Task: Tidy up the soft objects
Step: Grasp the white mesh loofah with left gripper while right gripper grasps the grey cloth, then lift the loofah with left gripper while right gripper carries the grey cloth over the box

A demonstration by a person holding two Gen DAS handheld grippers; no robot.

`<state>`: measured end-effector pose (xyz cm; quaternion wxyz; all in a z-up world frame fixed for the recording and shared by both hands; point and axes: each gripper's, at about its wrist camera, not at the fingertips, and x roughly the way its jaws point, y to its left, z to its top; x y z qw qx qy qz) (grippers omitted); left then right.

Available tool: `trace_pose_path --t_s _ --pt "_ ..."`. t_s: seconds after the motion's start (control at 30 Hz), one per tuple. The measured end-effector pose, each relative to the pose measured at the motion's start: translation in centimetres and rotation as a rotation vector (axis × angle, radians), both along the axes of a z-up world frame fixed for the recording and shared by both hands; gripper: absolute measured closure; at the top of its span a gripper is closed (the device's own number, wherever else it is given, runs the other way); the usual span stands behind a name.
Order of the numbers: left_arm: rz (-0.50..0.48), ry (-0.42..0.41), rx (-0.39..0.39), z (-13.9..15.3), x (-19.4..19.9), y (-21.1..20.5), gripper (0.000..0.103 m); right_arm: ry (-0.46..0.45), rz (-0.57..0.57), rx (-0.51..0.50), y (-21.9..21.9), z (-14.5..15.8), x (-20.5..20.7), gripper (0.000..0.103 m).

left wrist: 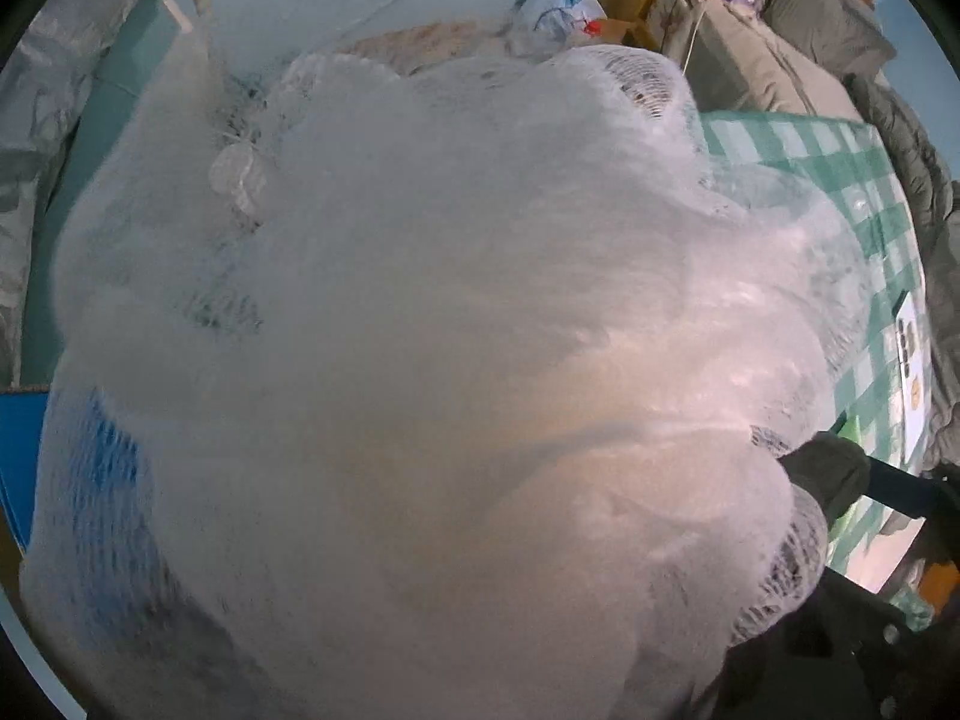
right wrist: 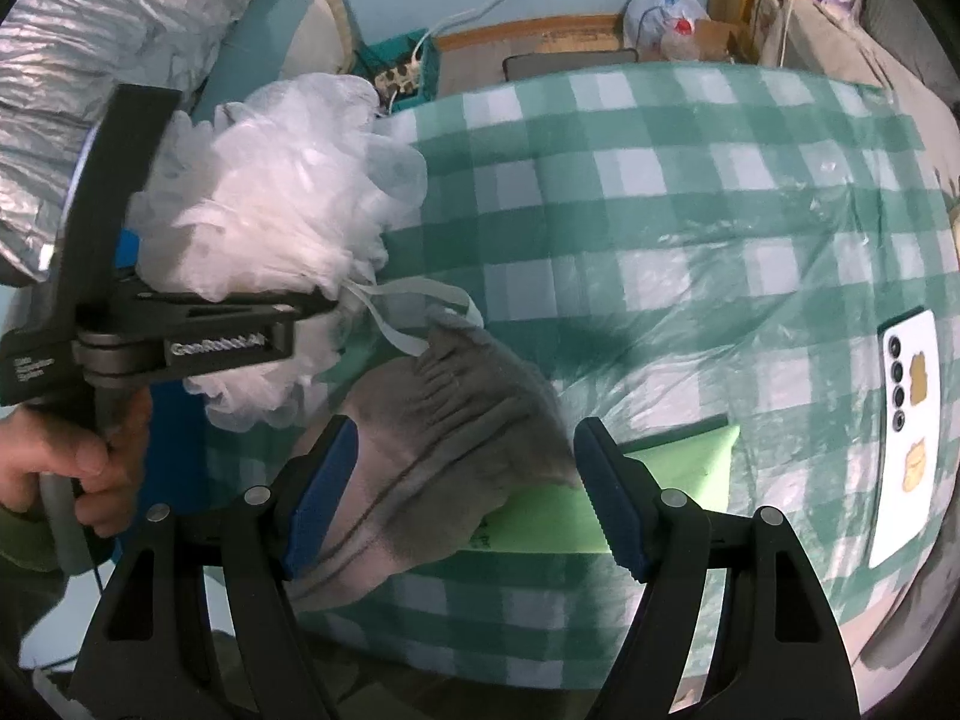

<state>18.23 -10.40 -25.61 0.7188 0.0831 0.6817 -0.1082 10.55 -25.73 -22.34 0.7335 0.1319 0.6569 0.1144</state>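
The white mesh bath pouf (right wrist: 270, 204) is a bunched ball of gathered netting, pale and translucent at its frilled edges, with a flat white ribbon loop (right wrist: 414, 306) trailing from its underside; it sits in the left hand-held gripper (right wrist: 300, 300), whose black fingers lie against its lower side, over the left edge of the bed; a person's hand (right wrist: 84, 456) grips the handle below; in the left wrist view the pouf (left wrist: 420, 360) fills nearly the whole frame and hides the fingers, so whether the pads truly press on it I cannot tell; the jaws there are partly closed around it.

Just below the pouf lies a grey fleece piece (right wrist: 456, 420) with a gathered, ribbed seam, crumpled on the green-and-white checked bedcover (right wrist: 690, 180); the ribbon loop touches its upper edge; a light green flat block (right wrist: 600, 510) pokes out from under the fleece's right side.

The right hand-held gripper (right wrist: 462, 492) stands wide, its blue-padded fingers (right wrist: 324, 492) either side of the fleece and apart from it, with nothing gripped.

A white phone (right wrist: 906, 438) lies face-down near the bed's right edge, well apart from the fleece; a silver quilted cover (right wrist: 90, 60) is at upper left; a plastic bag (right wrist: 666, 6) and a power strip (right wrist: 399, 75) sit beyond the bed.
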Motion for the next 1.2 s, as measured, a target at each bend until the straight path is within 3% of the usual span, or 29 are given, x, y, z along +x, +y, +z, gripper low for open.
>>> trace_pose_path --t_s 0.13,0.27,0.7,0.73,0.8,0.9,1.0,1.2 --pt "0.024 -0.021 -0.026 0.8 -0.6 1.2 0.045 0.008 -0.009 -0.002 0.2 -0.3 -0.1 0.027" --pt "0.065 -0.042 -0.052 2.0 -1.6 2.9 0.047 0.018 -0.023 -0.015 0.2 -0.4 -0.2 0.027" --pt "0.165 -0.124 -0.108 5.9 -5.5 6.8 0.048 0.031 -0.005 -0.089 2.1 -2.4 0.5 0.028" --pt "0.171 -0.128 -0.108 6.2 -5.8 7.1 0.048 0.020 0.001 -0.104 2.2 -2.4 0.5 0.030" --pt "0.185 -0.133 -0.108 6.6 -6.3 7.6 0.048 0.008 0.022 -0.129 2.6 -2.5 0.5 0.051" --pt "0.206 -0.142 -0.113 7.0 -7.2 8.2 0.048 -0.012 0.038 -0.123 2.8 -2.3 0.3 0.062" --pt "0.224 -0.144 -0.115 7.5 -8.3 8.6 0.048 -0.043 0.045 -0.111 2.8 -1.3 0.1 0.068" --pt "0.241 -0.152 -0.124 8.4 -9.7 9.5 0.048 -0.100 0.054 -0.071 2.7 1.0 -0.6 0.071"
